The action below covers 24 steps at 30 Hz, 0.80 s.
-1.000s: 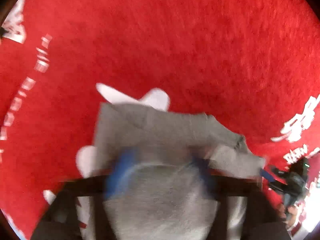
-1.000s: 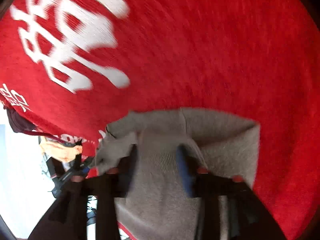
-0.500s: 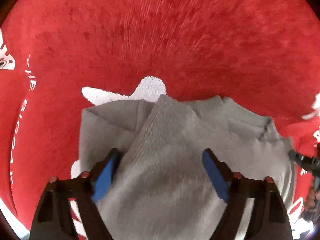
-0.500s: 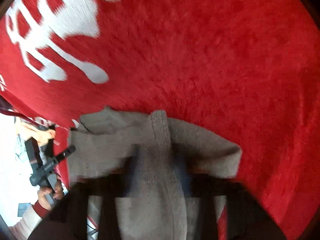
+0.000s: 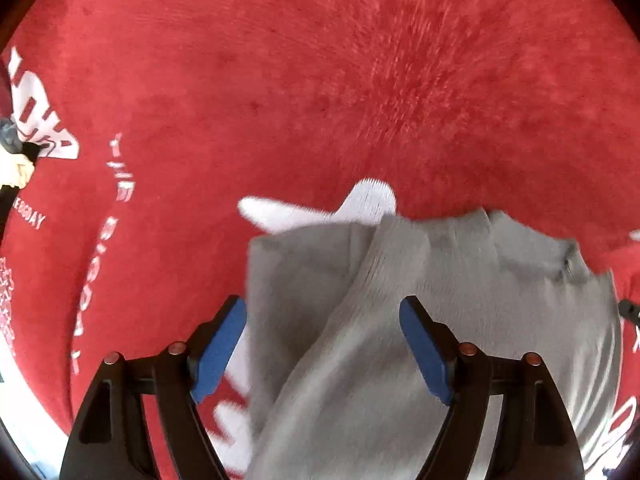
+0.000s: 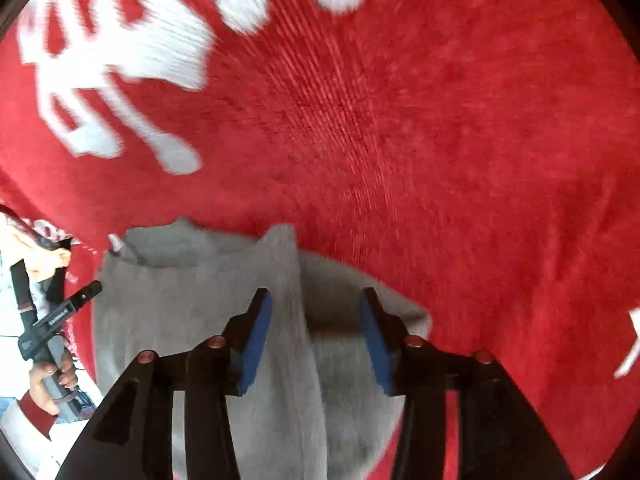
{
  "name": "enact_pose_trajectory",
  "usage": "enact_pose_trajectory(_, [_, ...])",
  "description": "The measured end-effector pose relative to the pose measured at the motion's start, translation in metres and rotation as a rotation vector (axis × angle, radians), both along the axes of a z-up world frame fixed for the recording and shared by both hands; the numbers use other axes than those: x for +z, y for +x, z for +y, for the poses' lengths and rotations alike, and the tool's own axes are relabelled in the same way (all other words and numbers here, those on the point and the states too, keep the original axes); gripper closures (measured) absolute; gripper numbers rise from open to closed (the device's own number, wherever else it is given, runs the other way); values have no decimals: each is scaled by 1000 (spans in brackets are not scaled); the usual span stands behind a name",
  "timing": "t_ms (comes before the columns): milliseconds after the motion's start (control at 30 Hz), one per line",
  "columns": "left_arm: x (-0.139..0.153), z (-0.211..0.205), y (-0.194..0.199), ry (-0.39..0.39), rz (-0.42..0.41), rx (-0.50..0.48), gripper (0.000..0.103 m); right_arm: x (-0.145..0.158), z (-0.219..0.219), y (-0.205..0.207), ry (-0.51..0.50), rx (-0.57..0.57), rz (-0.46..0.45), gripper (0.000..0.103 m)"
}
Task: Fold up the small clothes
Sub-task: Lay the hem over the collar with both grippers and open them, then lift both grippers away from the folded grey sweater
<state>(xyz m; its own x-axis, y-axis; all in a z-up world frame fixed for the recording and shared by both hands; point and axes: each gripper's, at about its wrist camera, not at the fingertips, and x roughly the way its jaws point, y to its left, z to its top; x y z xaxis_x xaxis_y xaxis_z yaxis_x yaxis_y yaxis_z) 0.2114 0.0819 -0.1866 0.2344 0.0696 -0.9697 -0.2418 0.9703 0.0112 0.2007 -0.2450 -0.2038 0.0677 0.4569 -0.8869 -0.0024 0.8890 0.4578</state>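
Nearest in the left wrist view, the left gripper (image 5: pixel 322 344) points steeply down with its blue pads (image 5: pixel 218 346) spread wide and clear of the cloth: released, gripping nothing, though the grey garment (image 5: pixel 400 320) lies under and between them. A raised fold of that garment climbs from below the gripper, slanting up and to the right towards the far edge, and most of the cloth spreads to the right of the left gripper; its left pad sits at the cloth's left border, over the red carpet (image 5: pixel 320 80). In the right wrist view the right gripper (image 6: pixel 316 336) also points down, its jaws have just been opening and now stand apart, with a narrow ribbed ridge (image 6: pixel 288 280) of the grey garment (image 6: pixel 180 300) running between them, straight ahead along the line of the fingers; motion blur makes it hard to be sure, but the pads (image 6: pixel 256 340) look clear of the ridge, so it reads as let go. Here the bulk of the cloth lies to the left of the right gripper, so the garment sits between the two hands, its long axis across from one to the other. Judging from this, whichever fold comes next turns on that ridge, and the right gripper is the nearer to it. Farther off, the person's left hand (image 6: pixel 48 380) on its handle shows beyond the garment's left edge, and white lettering (image 6: pixel 120 60) marks the carpet at the far side.
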Motion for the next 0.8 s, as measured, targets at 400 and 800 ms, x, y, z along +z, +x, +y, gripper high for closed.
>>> enact_pose_trajectory(400, [-23, 1, -135, -109, 159, 55, 23, -9, -31, -166, 200, -75, 273, 53])
enact_pose_trajectory(800, [-25, 1, -167, -88, 168, 74, 22, 4, -15, -178, 26, -16, 236, 93])
